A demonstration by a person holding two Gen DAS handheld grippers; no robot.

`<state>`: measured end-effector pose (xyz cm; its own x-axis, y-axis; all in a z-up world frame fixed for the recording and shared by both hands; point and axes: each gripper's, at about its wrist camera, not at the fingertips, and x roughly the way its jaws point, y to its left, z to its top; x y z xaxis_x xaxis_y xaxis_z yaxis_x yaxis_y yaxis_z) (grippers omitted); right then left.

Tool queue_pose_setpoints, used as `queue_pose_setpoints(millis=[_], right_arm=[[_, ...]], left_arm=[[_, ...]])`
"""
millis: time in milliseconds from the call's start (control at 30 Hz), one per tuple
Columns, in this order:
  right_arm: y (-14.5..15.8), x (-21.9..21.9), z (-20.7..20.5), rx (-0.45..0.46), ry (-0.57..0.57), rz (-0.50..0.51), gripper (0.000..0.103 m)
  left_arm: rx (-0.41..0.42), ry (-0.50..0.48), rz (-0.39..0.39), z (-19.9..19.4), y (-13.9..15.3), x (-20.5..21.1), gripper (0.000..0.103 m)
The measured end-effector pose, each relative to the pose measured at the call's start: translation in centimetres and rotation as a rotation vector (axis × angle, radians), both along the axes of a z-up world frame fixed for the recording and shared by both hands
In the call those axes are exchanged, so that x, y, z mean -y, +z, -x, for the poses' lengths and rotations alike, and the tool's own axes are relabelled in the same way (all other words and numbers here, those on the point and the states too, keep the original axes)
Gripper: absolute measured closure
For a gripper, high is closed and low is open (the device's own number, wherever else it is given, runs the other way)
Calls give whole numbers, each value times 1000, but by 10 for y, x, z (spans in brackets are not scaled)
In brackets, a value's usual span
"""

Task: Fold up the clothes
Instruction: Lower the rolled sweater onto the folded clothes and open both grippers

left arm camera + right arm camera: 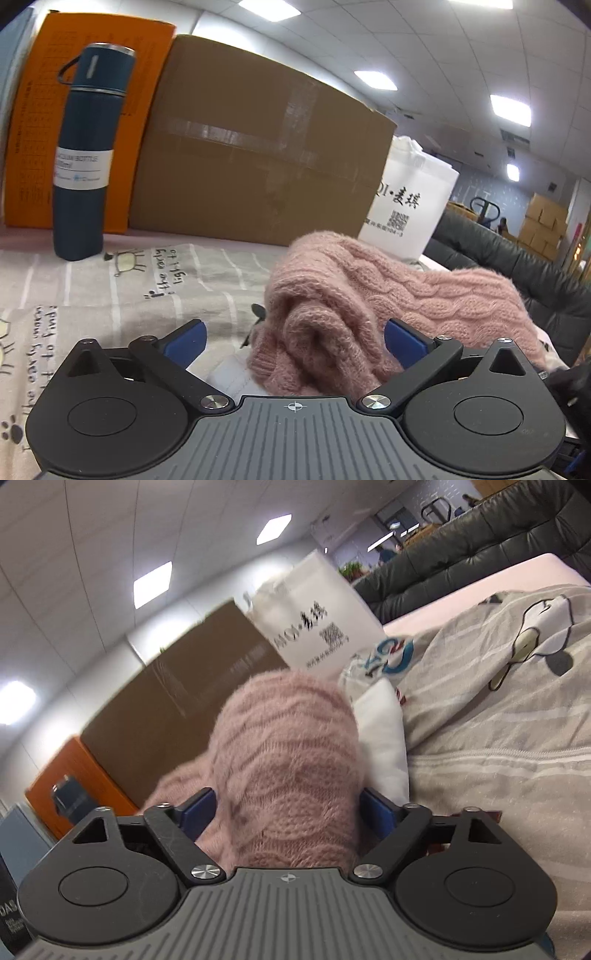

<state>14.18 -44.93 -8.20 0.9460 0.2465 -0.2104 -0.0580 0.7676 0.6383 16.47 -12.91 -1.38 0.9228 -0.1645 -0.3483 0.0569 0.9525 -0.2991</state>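
Between both wide-open claws, left (293, 341) and right (288, 808), the fluffy pink cable-knit sweater (369, 295) is bunched, ungripped, extending rightward.

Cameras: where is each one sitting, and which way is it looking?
Left wrist: sits on the left gripper, looking along its open fingers at the pink sweater, a blue bottle and a brown box on the bed.
Right wrist: sits on the right gripper, tilted, with the sweater bulging between its fingers; a grey quilt lies to the right.
Both see the sweater, the box and the white bag.
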Motion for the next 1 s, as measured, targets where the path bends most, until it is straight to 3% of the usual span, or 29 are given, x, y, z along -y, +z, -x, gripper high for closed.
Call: queue_pose_setpoints(millis=[100, 367, 667, 833, 1000], right_arm=[[2, 6, 10, 66, -60, -30, 0], [4, 8, 18, 110, -113, -36, 0], [27, -13, 57, 194, -227, 38, 0], [62, -51, 82, 214, -60, 35, 0], [104, -99, 126, 307, 33, 104, 0]], left_arm=[[36, 11, 19, 9, 5, -6, 0], [138, 13, 53, 56, 25, -32, 0], [245, -19, -18, 123, 61, -72, 0], [294, -4, 2, 152, 79, -104, 0], [337, 18, 16, 181, 90, -138, 0]])
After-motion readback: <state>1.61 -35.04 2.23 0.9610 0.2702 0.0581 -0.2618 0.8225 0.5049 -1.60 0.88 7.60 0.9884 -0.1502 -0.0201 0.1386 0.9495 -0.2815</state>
